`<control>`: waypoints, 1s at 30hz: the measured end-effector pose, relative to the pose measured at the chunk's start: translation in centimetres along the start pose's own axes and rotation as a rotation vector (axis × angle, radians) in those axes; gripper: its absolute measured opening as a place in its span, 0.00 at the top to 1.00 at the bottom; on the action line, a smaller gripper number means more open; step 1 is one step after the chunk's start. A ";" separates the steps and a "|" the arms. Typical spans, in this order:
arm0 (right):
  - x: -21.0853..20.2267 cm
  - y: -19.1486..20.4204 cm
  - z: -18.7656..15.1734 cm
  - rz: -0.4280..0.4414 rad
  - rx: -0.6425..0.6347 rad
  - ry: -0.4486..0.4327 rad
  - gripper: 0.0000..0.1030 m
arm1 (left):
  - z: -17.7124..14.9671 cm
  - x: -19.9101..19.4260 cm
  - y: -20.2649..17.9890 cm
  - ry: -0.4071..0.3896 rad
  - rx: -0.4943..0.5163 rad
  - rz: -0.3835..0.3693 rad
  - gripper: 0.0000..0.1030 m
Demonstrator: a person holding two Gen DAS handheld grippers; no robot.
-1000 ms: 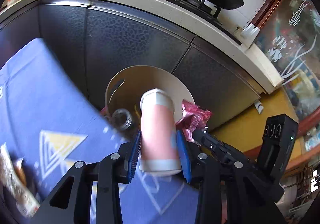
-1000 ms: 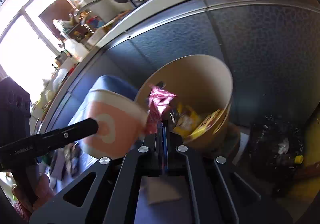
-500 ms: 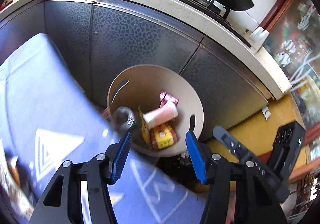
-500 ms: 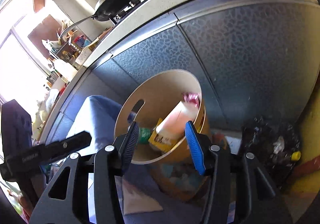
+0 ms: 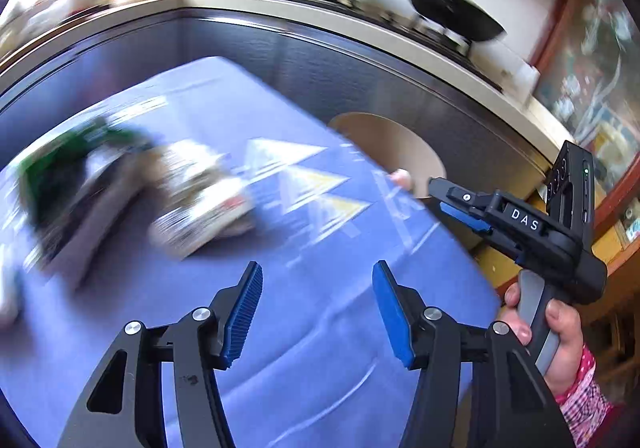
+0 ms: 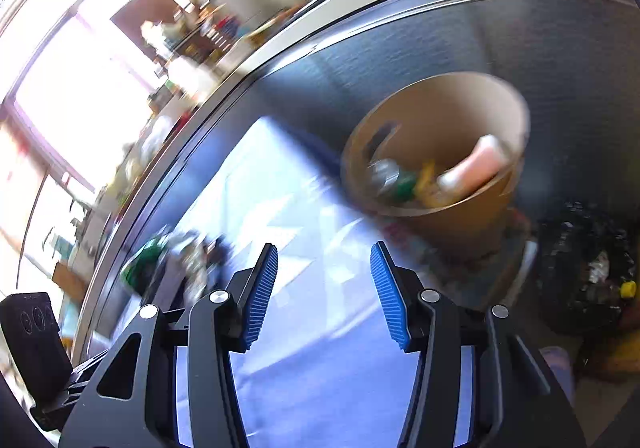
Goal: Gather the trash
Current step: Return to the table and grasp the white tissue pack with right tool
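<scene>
A tan round bin [image 6: 440, 152] stands past the far edge of the blue tablecloth [image 6: 320, 348], against dark cabinet doors. In it lie a pink paper cup [image 6: 476, 164], a yellow packet, a green item and a can. My right gripper [image 6: 324, 288] is open and empty above the cloth, short of the bin. My left gripper [image 5: 318, 312] is open and empty over the blue cloth [image 5: 320, 328]. Blurred trash lies on the cloth: a white wrapper pile [image 5: 200, 204] and a green and dark packet [image 5: 68, 176]. The bin rim [image 5: 392, 144] shows beyond the cloth. The right gripper [image 5: 460, 204] shows at right.
A counter with woks [image 5: 452, 8] runs above the dark cabinets. A black bag of rubbish [image 6: 588, 268] sits on the floor right of the bin. The green packet also shows in the right wrist view [image 6: 144, 268]. Both views are motion-blurred.
A second ago the left gripper held the pink cup and the right a pink wrapper over the bin. Both opened and dropped them in. Both grippers have now swung back over the cloth.
</scene>
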State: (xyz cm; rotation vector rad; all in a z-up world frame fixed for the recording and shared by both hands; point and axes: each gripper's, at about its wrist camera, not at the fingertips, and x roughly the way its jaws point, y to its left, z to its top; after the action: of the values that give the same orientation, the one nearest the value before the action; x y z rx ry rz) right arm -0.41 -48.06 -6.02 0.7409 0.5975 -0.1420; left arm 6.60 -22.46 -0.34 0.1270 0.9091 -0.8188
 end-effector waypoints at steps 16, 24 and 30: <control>9.1 23.0 -10.4 0.219 -0.388 0.332 0.55 | -11.9 -11.9 17.5 -0.145 -0.417 0.197 0.41; 12.4 31.0 -12.5 0.265 -0.502 0.378 0.55 | -15.3 -15.1 22.2 -0.186 -0.521 0.225 0.41; 14.7 35.4 -12.2 0.274 -0.578 0.376 0.55 | -17.2 -16.2 24.4 -0.195 -0.566 0.221 0.41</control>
State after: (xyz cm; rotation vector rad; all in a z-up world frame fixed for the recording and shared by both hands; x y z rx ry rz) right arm 17.65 -12.60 -0.35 0.2759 0.8379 0.4196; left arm 6.41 11.19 -4.72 -0.3365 0.8921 -0.3402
